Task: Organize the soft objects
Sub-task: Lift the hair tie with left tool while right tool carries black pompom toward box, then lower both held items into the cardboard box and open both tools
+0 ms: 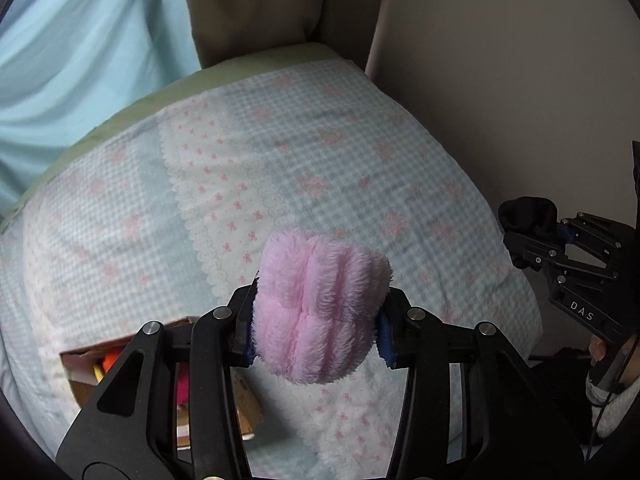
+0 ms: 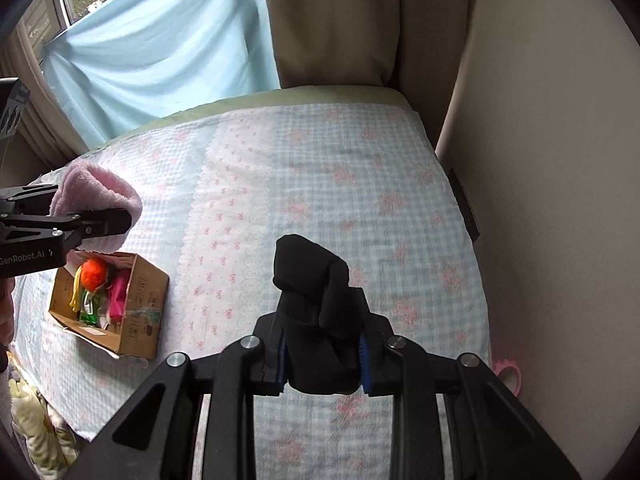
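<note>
My left gripper [image 1: 316,320] is shut on a fluffy pink sock bundle [image 1: 320,304] and holds it above the bed. It also shows at the left of the right wrist view [image 2: 94,216], with the pink bundle [image 2: 96,192] above a cardboard box [image 2: 138,304]. My right gripper [image 2: 322,356] is shut on a rolled black sock [image 2: 316,308], held above the bed's near right part. It shows at the right edge of the left wrist view [image 1: 532,240], black sock [image 1: 528,212] in its jaws.
The bed has a blue checked blanket [image 2: 340,168] with pink bows. The open cardboard box [image 1: 244,400] lies on it at the left and holds orange, pink and green items [image 2: 96,276]. A wall [image 2: 560,160] runs along the right. Curtains [image 2: 160,40] hang behind.
</note>
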Demonstrator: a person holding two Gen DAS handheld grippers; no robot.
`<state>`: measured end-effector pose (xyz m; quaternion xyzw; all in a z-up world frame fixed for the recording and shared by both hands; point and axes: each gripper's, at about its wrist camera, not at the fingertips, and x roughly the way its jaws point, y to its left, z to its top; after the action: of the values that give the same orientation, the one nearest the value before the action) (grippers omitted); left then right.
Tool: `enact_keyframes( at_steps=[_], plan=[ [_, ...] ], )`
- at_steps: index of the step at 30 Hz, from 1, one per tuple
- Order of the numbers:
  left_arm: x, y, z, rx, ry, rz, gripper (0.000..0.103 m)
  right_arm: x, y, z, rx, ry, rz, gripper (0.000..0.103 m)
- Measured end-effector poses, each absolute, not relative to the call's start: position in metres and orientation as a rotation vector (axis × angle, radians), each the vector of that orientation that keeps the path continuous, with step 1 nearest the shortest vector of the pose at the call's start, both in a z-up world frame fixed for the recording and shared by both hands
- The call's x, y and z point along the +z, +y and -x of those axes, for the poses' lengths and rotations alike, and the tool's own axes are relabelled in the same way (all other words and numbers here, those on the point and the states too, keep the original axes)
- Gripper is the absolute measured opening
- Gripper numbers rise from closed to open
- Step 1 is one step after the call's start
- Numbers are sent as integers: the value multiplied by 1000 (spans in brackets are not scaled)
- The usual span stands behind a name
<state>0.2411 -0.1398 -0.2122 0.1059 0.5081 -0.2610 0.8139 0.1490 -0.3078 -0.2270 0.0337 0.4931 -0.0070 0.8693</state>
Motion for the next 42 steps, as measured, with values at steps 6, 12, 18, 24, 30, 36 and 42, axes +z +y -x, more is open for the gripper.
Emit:
enact_keyframes(
  at_steps=[6,12,18,24,30,36,42],
  plan=[
    [-177,-67,-213,-403,1048,-113,40,-190,-252,-141,96,989,-38,24],
    [-160,14,-187,-270,1015,-22,40,-167,-182,-144,177,977,-18,24],
    [-157,91,-176,-223,1006,28,40,-154,-103,-152,213,973,-12,24],
    [-169,163,-191,-221,1027,28,40,-161,-28,-164,194,1014,-23,24],
    [-202,212,-212,-230,1100,-1,40,-188,24,-182,152,1086,-88,24],
    [-250,235,-238,-231,1196,23,40,-228,52,-200,124,1180,-113,24],
    [-304,225,-251,-246,1286,-10,40,-270,53,-219,89,1273,-138,24]
  ],
)
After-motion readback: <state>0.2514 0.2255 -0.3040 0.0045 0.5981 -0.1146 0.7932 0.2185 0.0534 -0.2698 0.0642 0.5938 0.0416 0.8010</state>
